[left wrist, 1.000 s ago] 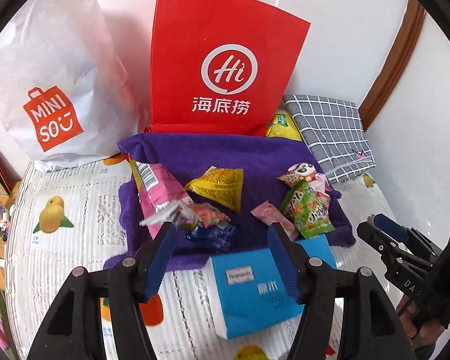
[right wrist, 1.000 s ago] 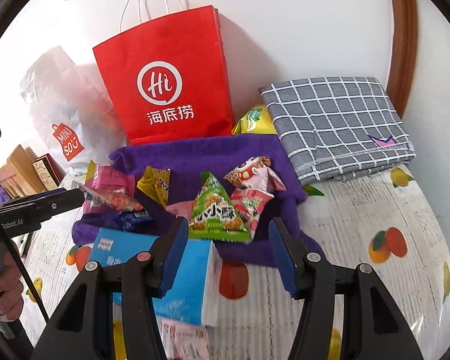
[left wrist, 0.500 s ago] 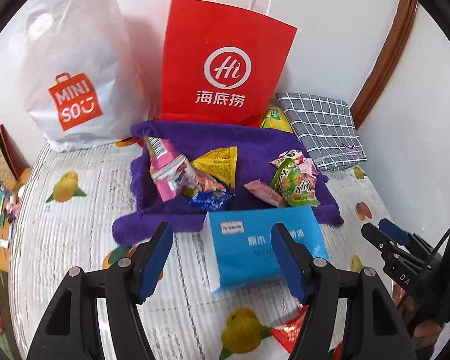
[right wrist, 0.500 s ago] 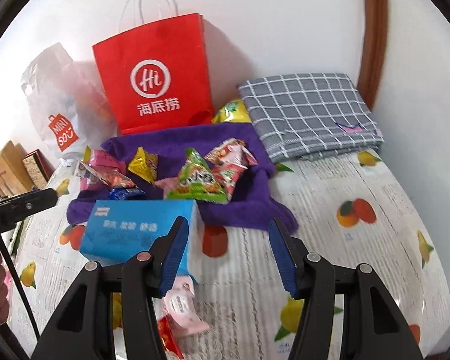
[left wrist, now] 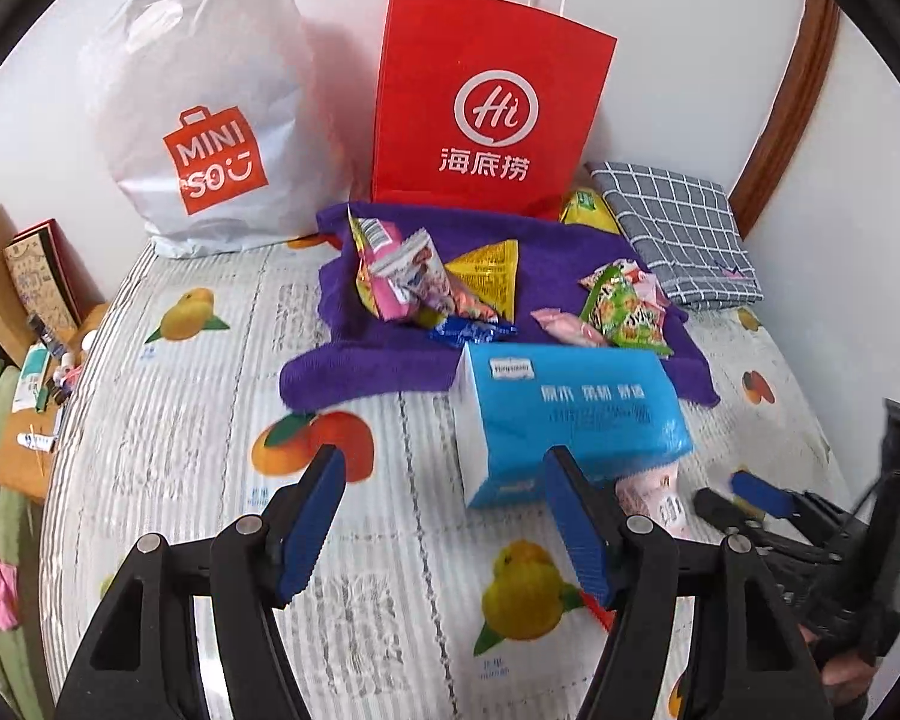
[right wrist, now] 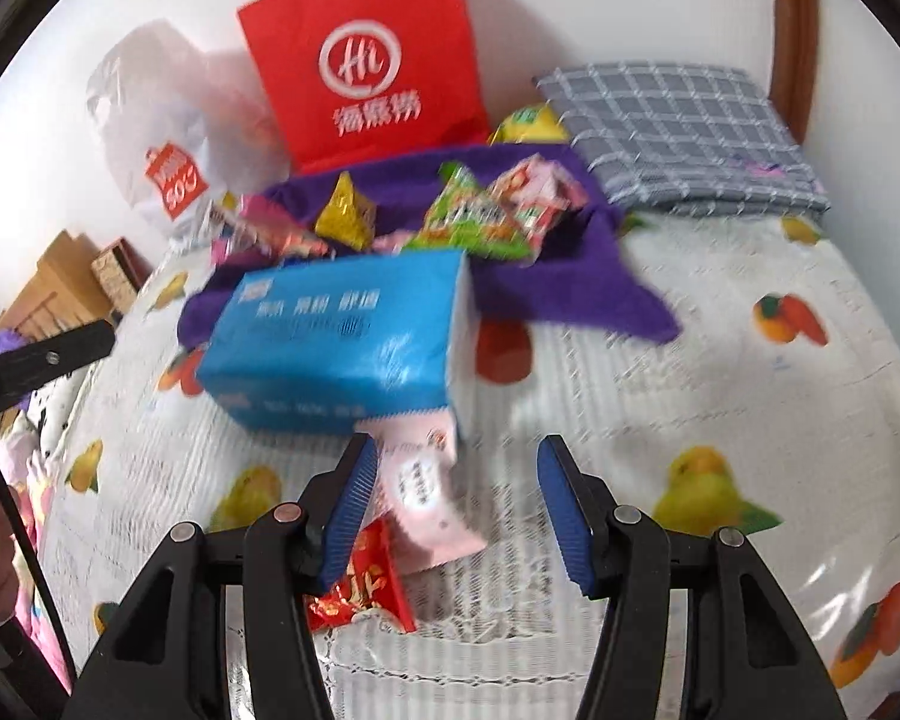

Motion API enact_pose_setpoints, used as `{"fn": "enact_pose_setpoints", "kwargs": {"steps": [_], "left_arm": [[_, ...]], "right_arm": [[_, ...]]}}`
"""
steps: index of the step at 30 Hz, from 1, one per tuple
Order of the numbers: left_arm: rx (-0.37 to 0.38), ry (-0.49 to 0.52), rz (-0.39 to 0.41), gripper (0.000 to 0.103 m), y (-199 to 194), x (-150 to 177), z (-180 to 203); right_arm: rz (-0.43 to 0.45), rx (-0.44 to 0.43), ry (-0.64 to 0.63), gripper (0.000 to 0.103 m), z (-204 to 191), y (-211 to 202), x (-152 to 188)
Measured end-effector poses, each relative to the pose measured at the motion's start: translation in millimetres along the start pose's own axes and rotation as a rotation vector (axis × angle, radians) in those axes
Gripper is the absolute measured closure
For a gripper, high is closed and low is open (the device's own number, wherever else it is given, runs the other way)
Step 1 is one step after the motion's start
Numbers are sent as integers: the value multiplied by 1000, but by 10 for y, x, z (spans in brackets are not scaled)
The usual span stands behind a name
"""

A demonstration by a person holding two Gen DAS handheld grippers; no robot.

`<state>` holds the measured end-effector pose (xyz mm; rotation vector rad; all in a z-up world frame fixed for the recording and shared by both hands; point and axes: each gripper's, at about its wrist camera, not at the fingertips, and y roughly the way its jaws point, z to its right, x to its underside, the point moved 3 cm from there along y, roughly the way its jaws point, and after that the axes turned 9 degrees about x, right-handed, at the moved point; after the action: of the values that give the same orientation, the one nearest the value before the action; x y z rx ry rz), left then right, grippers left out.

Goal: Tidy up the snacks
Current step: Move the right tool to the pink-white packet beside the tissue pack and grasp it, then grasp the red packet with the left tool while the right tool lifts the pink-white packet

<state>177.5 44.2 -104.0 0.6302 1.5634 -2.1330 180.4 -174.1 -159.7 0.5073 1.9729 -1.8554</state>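
Observation:
Several snack packets [left wrist: 438, 288] lie on a purple towel [left wrist: 378, 360] on the bed, also in the right wrist view [right wrist: 462, 216]. A blue tissue pack [left wrist: 564, 414] lies in front of the towel [right wrist: 576, 294]. A pink packet [right wrist: 426, 492] and a red packet [right wrist: 360, 588] lie just before the tissue pack [right wrist: 342, 336]. My left gripper [left wrist: 444, 516] is open and empty, above the bedsheet short of the tissue pack. My right gripper [right wrist: 456, 498] is open, low over the pink packet; it also shows in the left wrist view [left wrist: 744, 498].
A red paper bag [left wrist: 486, 102] and a white Miniso bag [left wrist: 204, 114] stand against the back wall. A grey checked pillow [left wrist: 678, 228] lies at the back right. A side table with clutter [left wrist: 24, 324] stands left of the bed.
Both grippers have pulled back from the towel toward the near side of the bed. The right gripper has dropped low over the pink and red packets, which came into view.

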Motion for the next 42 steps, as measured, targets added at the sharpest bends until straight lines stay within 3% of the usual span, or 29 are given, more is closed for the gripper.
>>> {"fn": "enact_pose_setpoints", "kwargs": {"steps": [10, 13, 14, 15, 19, 26, 33, 41, 42], "left_arm": [[-24, 13, 9, 37, -131, 160, 21], [-36, 22, 7, 37, -134, 196, 19], [-40, 22, 6, 37, -131, 206, 15], [-41, 20, 3, 37, -122, 221, 13], [-28, 34, -20, 37, -37, 306, 64], [83, 88, -85, 37, 229, 490, 366], [179, 239, -147, 37, 463, 702, 873], [251, 320, -262, 35, 732, 974, 1101], [250, 338, -245, 35, 713, 1006, 1115]], "right_arm": [[-70, -16, -63, 47, -264, 404, 203], [-35, 20, -106, 48, -350, 426, 222], [-23, 34, -116, 60, -360, 434, 219], [-11, 54, -128, 65, -382, 440, 214], [20, 35, -171, 67, -405, 353, 208], [80, 20, -92, 67, -85, 33, 179], [122, 70, -8, 67, 395, -196, 230], [111, 128, 57, 67, 890, -257, 390], [106, 131, 65, 67, 936, -248, 409]]}}
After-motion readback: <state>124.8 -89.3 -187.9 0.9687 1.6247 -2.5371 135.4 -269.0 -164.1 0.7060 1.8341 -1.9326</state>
